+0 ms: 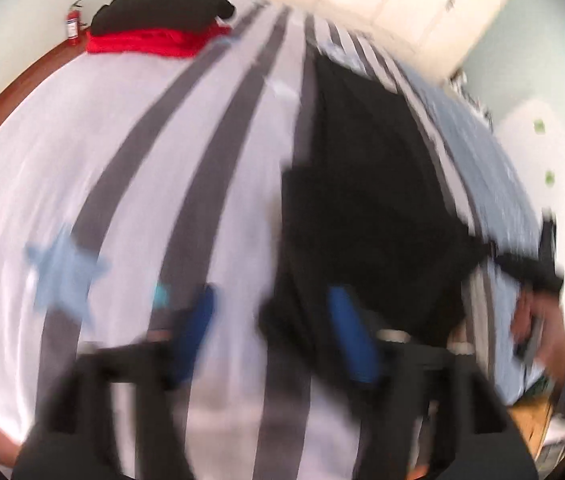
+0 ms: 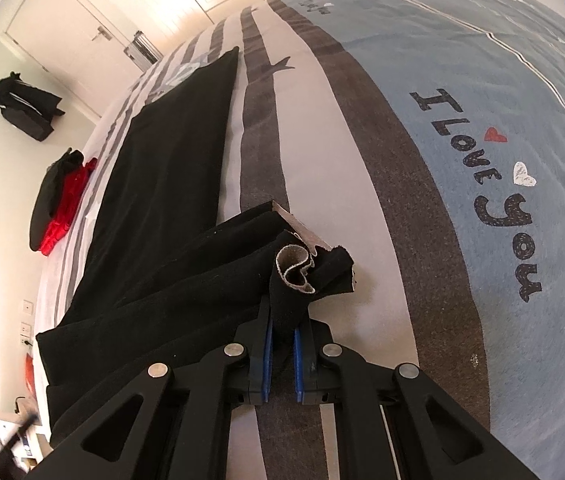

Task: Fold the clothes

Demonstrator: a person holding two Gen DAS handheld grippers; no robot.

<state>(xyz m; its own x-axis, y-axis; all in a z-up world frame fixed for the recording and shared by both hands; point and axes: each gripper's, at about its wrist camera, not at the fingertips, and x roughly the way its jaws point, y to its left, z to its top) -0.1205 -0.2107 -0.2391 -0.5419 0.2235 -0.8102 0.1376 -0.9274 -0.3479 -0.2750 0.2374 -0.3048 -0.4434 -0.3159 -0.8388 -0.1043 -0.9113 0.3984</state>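
Hovering blurred at lower centre, the left gripper (image 1: 274,332) hangs with jaws wide, empty, beside the black garment (image 1: 366,200), probably seeking an edge. The right gripper (image 2: 282,344) pinches a bunched corner so the cloth (image 2: 162,168) trails long and flat up-left across the striped bedspread (image 2: 362,160).

I see the black garment (image 2: 170,160) lying lengthwise on the striped bed (image 2: 362,200), its near end bunched and lifted, pale lining exposed.
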